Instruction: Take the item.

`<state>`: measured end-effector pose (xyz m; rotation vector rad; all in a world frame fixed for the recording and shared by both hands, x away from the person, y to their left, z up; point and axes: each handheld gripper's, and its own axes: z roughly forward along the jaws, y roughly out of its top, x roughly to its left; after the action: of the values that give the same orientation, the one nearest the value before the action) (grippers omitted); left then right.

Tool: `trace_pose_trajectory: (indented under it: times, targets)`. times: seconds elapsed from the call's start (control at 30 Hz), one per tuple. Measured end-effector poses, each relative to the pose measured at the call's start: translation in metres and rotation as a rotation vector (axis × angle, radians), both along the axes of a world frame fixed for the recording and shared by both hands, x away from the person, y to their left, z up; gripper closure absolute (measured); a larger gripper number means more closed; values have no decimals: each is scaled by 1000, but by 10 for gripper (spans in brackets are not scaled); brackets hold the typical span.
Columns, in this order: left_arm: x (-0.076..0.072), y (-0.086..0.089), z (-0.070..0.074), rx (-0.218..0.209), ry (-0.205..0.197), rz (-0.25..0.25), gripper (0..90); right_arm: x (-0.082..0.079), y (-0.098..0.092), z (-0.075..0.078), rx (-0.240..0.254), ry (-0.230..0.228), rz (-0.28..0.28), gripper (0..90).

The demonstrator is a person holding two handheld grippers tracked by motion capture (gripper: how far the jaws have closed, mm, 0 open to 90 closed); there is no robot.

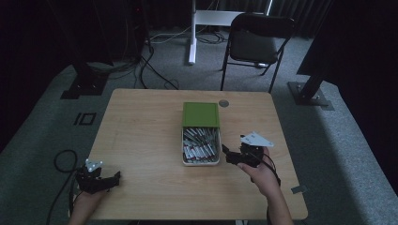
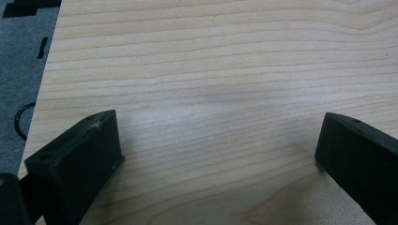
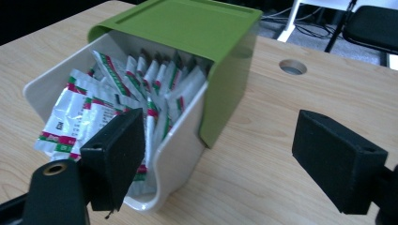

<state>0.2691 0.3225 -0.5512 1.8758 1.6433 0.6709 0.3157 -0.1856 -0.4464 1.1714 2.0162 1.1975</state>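
A white box [image 1: 201, 161] with a green sliding lid [image 1: 201, 114] lies in the middle of the table, its near half uncovered. Several white sachets [image 1: 201, 144] with red and green print fill it. In the right gripper view the white box [image 3: 180, 154], its green lid [image 3: 187, 23] and the sachets [image 3: 117, 93] are close ahead. My right gripper [image 1: 226, 153] is open just right of the box's near corner, and its jaws [image 3: 218, 154] stand wide apart with nothing between them. My left gripper [image 1: 111, 180] rests open at the table's near left corner, over bare wood [image 2: 220, 136].
The wooden table [image 1: 141, 140] has a round cable hole [image 1: 224, 103] behind the box. A black folding chair [image 1: 256, 42] and a white desk leg [image 1: 192, 33] stand beyond the far edge. Cables lie on the grey carpet to the left [image 1: 63, 161].
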Motion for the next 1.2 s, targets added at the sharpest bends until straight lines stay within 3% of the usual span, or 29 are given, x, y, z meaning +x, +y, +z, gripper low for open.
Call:
trace_pose_trajectory:
  times: [0.33, 0.5, 0.8, 0.87, 1.0, 1.1, 1.2]
  targets:
    - [0, 0, 0, 0, 0, 0, 14, 2, 25, 2, -3, -12, 57, 233]
    - [0, 0, 0, 0, 0, 0, 14, 2, 37, 3, -14, -6, 74, 390]
    - [0, 0, 0, 0, 0, 0, 15, 2, 54, -2, -23, -12, 130, 522]
    - [0, 0, 0, 0, 0, 0, 14, 2, 57, -5, -48, -19, 142, 547]
    - [0, 0, 0, 0, 0, 0, 15, 4, 61, -12, -47, 33, 157, 595]
    - [0, 0, 0, 0, 0, 0, 15, 4, 65, -18, -75, 41, 177, 729]
    - [0, 0, 0, 0, 0, 0, 15, 4, 70, -23, -109, 45, 173, 768]
